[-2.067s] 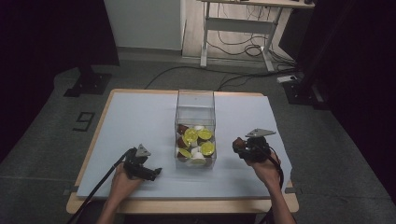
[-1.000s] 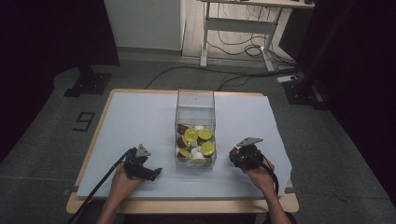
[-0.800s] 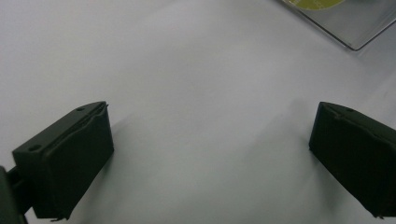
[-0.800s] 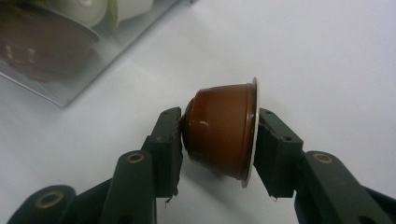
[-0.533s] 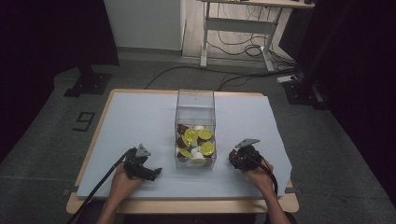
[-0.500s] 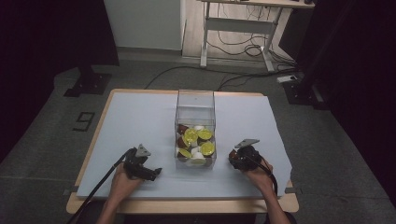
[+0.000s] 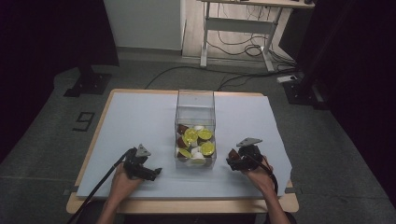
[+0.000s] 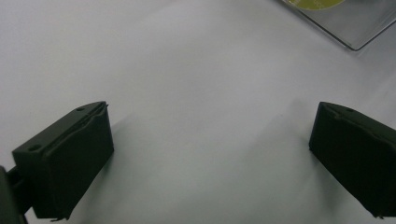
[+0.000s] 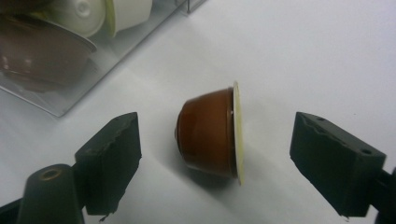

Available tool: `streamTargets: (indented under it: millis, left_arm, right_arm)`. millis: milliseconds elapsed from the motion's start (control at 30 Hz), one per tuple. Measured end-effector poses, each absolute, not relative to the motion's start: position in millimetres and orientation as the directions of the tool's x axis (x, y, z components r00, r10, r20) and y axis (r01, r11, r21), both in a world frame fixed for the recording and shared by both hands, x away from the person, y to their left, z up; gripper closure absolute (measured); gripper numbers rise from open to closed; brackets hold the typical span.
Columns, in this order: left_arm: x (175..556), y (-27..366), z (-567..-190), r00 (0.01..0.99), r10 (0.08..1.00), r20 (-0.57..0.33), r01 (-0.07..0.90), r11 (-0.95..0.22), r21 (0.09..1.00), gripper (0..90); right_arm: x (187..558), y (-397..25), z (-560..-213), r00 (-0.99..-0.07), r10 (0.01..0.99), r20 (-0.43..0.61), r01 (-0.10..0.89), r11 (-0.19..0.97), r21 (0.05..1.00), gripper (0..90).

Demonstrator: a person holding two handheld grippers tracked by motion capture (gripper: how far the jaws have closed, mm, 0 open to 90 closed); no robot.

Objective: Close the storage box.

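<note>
Capsule [image 9: 210, 135]: brown, on its side on the counter [image 7: 140, 116]; I judge it light, thin-walled, crushable.
Hold: across body and rim.
Right tool [image 9: 215, 163]: released, straddling it.
Left tool [image 8: 210, 158]: released, empty.
Lid: probably foil.

Both forearms reach in from the near edge, the left gripper [image 7: 148, 171] resting low on the surface [image 7: 140, 121] with fingers [image 8: 70, 163] spread wide, the right gripper [image 7: 235, 161] likewise low, fingers [image 9: 109, 163] wide apart.

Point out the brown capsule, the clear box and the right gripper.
brown capsule [image 9: 205, 135]: right gripper view, on its brown side wall.
clear box [image 7: 195, 100]: high view, on its far wall.
right gripper [image 9: 215, 158]: right gripper view, midway between its open jaws.
</note>
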State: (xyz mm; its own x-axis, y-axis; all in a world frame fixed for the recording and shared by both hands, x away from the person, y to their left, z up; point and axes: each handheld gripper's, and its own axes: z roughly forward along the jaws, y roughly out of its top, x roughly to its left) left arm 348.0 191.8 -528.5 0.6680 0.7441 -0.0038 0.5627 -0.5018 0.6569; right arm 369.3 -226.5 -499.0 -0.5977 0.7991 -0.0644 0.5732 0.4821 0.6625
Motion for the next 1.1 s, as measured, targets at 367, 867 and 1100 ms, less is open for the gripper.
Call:
streamTargets:
  millis: [367,867,1100]
  left_arm:
    - [347.7,191.5,-528.4,0.667,0.745,-0.001,0.562,-0.502,0.657,0.0]
    - [347.5,191.3,-528.5,0.665,0.747,-0.003,0.564,-0.5,0.658,0.0]
    - [347.7,191.4,-528.5,0.665,0.746,-0.005,0.564,-0.499,0.658,0.0]
  right_arm:
    - [361.1,-231.7,-493.8,-0.593,0.804,-0.045,0.572,0.46,0.68,13.5]
    - [350.4,-236.7,-508.6,-0.578,0.816,-0.004,0.626,0.446,0.64,0.0]
    - [353.5,-236.0,-521.7,-0.58,0.815,-0.007,0.659,0.474,0.585,0.0]
